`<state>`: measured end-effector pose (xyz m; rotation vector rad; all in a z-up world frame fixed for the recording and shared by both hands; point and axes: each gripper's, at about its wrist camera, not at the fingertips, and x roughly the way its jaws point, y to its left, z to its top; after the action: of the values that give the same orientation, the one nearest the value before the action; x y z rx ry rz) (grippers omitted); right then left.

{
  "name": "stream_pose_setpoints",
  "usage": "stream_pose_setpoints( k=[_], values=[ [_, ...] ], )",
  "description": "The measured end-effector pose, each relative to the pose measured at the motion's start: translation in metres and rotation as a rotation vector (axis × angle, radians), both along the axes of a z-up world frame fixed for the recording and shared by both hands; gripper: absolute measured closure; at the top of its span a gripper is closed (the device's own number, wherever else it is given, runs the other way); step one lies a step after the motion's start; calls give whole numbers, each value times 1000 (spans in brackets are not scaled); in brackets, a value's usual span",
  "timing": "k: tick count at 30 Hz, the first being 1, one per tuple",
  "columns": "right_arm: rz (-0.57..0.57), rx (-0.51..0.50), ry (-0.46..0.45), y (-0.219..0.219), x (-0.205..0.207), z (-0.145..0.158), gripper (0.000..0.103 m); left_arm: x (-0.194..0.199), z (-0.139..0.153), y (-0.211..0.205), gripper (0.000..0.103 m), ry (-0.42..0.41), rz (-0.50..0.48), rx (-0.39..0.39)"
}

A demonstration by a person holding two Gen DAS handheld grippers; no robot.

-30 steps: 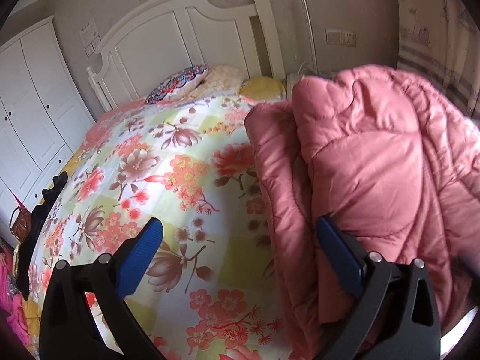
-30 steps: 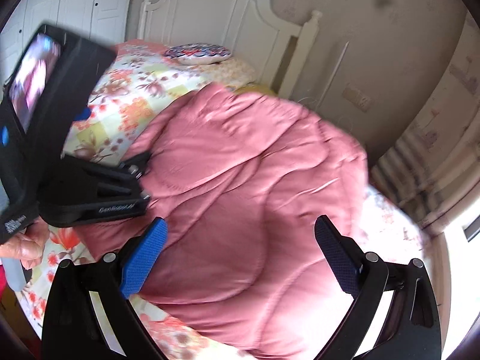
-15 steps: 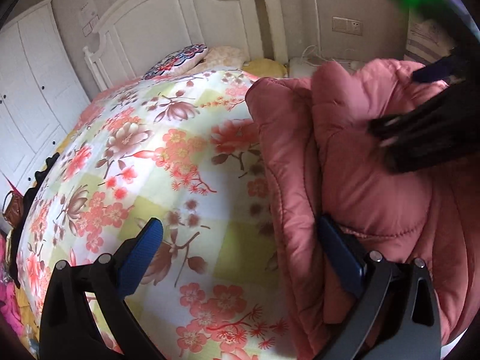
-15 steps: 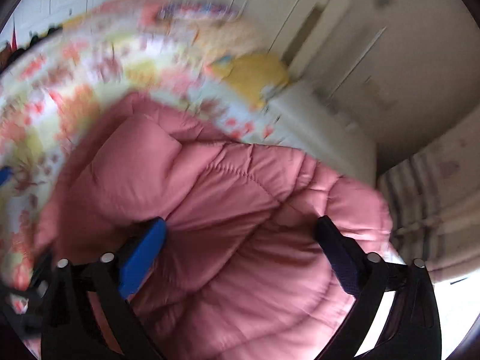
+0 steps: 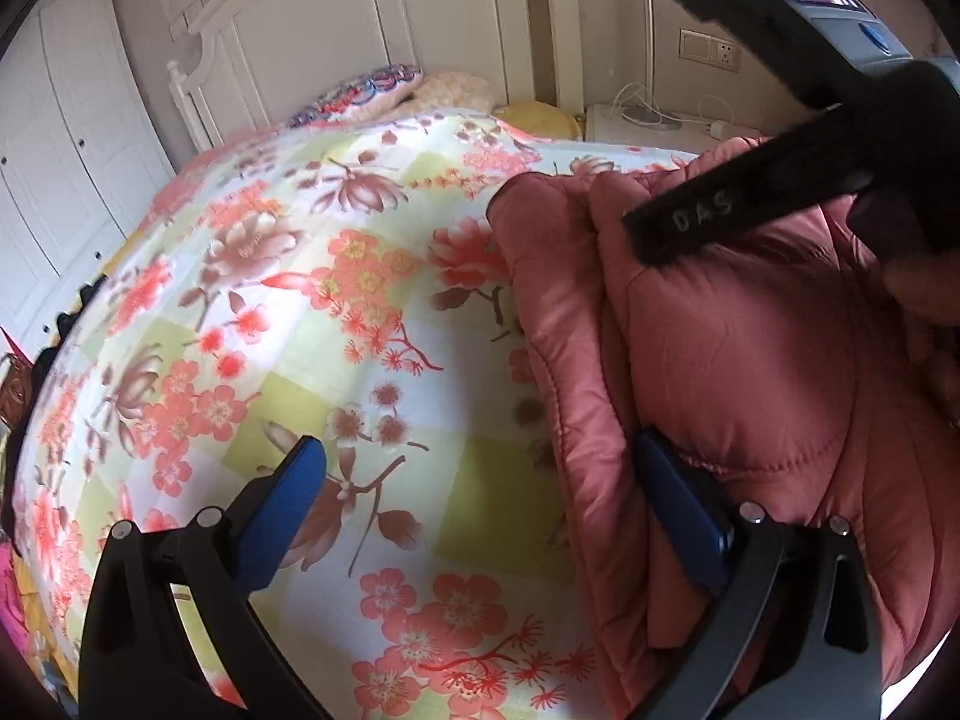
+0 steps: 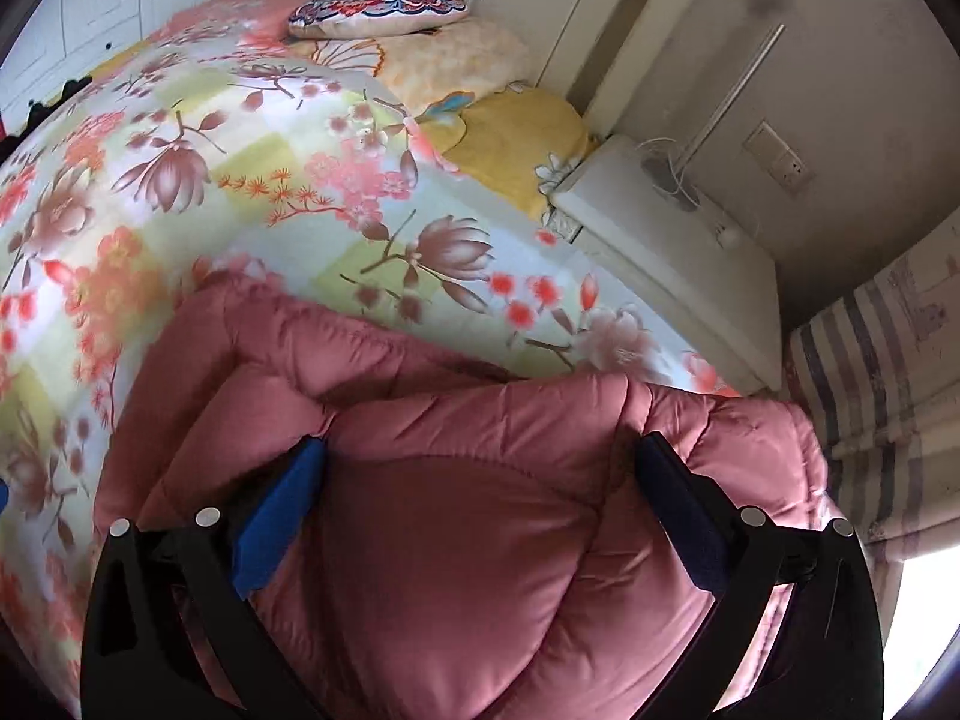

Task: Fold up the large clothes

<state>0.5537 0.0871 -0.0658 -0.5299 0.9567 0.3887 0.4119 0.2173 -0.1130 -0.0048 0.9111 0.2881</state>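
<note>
A pink quilted jacket (image 5: 750,360) lies folded in layers on the floral bedspread (image 5: 312,300), on the bed's right side. My left gripper (image 5: 480,480) is open at the jacket's left edge; its right finger pad (image 5: 678,504) rests against the jacket's lower fold. My right gripper (image 6: 480,480) is open and low over the jacket (image 6: 456,540), its fingers straddling the top puffy layer. The right gripper's body (image 5: 780,180) shows in the left wrist view above the jacket.
White headboard (image 5: 372,30) and pillows (image 6: 378,6) are at the far end. A white bedside cabinet (image 6: 660,240) with cables stands right of the bed. A striped curtain (image 6: 870,390) hangs at right. White wardrobe doors (image 5: 60,150) are at left.
My right gripper has swung over the jacket and come down close onto its top layer. My left gripper has dropped lower at the jacket's left edge. Both stay open.
</note>
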Motion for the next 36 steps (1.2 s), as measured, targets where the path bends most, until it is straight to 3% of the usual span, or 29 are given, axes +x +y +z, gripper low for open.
stream_pose_setpoints(
  k=[6, 9, 11, 16, 20, 22, 25, 28, 31, 32, 34, 36],
  values=[
    [-32, 257, -47, -86, -33, 62, 5, -1, 0, 0, 2, -6, -11, -14],
    [-103, 382, -36, -158, -70, 74, 5, 0, -1, 3, 2, -5, -22, -32],
    [-149, 397, -44, -190, -98, 73, 5, 3, -2, 4, 2, -4, -30, -36],
    [-188, 373, -155, -234, -191, 58, 5, 7, -1, 4, 2, 1, -39, -30],
    [-189, 218, -276, -227, -251, 26, 5, 8, 1, 2, 2, 9, -44, -16],
    [-171, 190, -305, -220, -263, 15, 5, 10, 1, 2, 2, 15, -48, -9],
    [-164, 106, -354, -206, -263, 0, 5, 12, 3, 1, 2, 24, -57, 5],
    [-173, 84, -329, -197, -247, -13, 5, 14, 3, 0, 2, 31, -66, 17],
    [-238, 17, -388, -196, -234, -17, 5, 15, 3, -1, 2, 32, -76, 27],
    [-259, -8, -370, -199, -226, -21, 5, 15, 3, -1, 2, 32, -78, 27],
    [-299, 67, -336, -213, -224, -20, 5, 16, 2, -1, 2, 35, -85, 29],
    [-326, 81, -334, -221, -226, -19, 5, 16, 2, 0, 2, 37, -92, 26]
  ],
)
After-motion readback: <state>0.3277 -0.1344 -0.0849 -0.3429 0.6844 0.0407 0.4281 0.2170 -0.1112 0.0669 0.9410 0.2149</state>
